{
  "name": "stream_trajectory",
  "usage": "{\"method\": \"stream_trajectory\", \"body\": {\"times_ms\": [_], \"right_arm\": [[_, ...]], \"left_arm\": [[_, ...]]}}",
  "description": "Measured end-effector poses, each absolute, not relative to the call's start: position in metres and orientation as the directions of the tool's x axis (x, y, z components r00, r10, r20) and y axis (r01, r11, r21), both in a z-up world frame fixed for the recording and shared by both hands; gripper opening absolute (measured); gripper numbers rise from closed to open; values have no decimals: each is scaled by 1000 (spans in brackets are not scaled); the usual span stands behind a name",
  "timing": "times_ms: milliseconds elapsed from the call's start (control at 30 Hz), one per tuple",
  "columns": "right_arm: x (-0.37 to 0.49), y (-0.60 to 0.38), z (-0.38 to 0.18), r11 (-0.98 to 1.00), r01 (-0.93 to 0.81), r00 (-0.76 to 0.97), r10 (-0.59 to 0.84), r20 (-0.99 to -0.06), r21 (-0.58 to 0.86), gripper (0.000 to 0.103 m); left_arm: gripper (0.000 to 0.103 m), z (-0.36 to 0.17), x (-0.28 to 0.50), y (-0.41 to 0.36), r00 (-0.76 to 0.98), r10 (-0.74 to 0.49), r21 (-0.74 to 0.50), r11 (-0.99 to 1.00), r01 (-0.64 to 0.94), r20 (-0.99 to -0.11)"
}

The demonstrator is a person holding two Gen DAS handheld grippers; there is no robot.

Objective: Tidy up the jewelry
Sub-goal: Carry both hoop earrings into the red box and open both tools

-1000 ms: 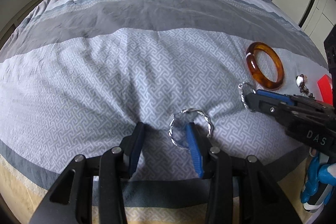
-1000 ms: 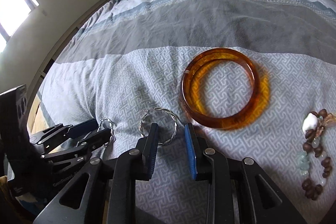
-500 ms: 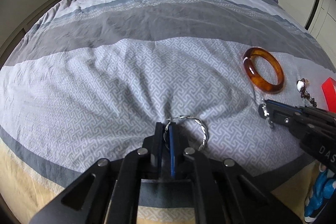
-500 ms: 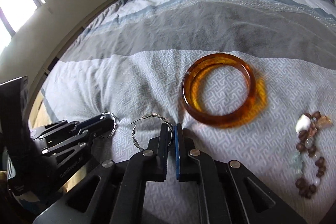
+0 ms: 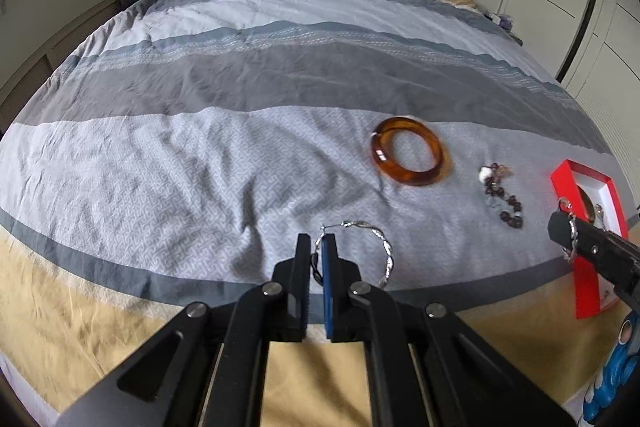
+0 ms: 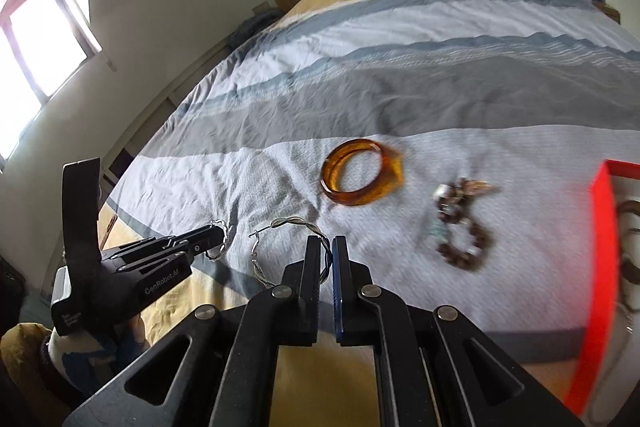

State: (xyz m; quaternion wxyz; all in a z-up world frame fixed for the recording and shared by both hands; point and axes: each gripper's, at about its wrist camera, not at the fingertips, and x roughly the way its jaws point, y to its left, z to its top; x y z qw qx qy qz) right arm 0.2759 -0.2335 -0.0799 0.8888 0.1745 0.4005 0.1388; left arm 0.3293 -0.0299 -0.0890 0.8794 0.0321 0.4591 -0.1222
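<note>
Two silver hoops are off the bed now; a second ago both lay on the patterned cover with jaws standing open around them. The left hoop (image 5: 372,247) hangs pinched in the left hand-held gripper (image 5: 318,247), jaws nearly together on its wire. The right hoop (image 6: 280,247) is clamped the same way in the right hand-held gripper (image 6: 328,247), which now sits near the red box (image 5: 592,227) at the right. On the bed (image 5: 240,87), the amber bangle (image 5: 408,151) and bead bracelet (image 5: 500,195) lie where they were.
</note>
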Motion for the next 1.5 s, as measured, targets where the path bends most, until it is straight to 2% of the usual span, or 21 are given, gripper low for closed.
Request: {"method": "stream_trajectory", "body": {"times_ms": [133, 333, 600, 900, 1067, 1500], "right_arm": [[242, -269, -67, 915, -67, 675, 334, -657, 397, 6], [181, -351, -56, 946, 62, 717, 180, -673, 319, 6], [139, -439, -75, 949, 221, 685, 13, -729, 225, 6], [151, -465, -109, 961, 232, 624, -27, -781, 152, 6], [162, -473, -124, 968, 222, 601, -38, -798, 121, 6], [170, -478, -140, 970, 212, 576, -26, -817, 119, 6]], "left_arm": [[5, -68, 310, -69, 552, -241, -66, 946, 318, -798], [5, -49, 280, -150, 512, -363, -105, 880, 464, -778], [5, -58, 246, -254, 396, -464, -128, 761, 636, -792], [5, -106, 226, -330, 308, -422, -77, 685, 725, -853], [5, -125, 230, -339, 304, -372, -45, 693, 719, -877], [6, -134, 229, -346, 306, -378, -41, 684, 728, -874]]}}
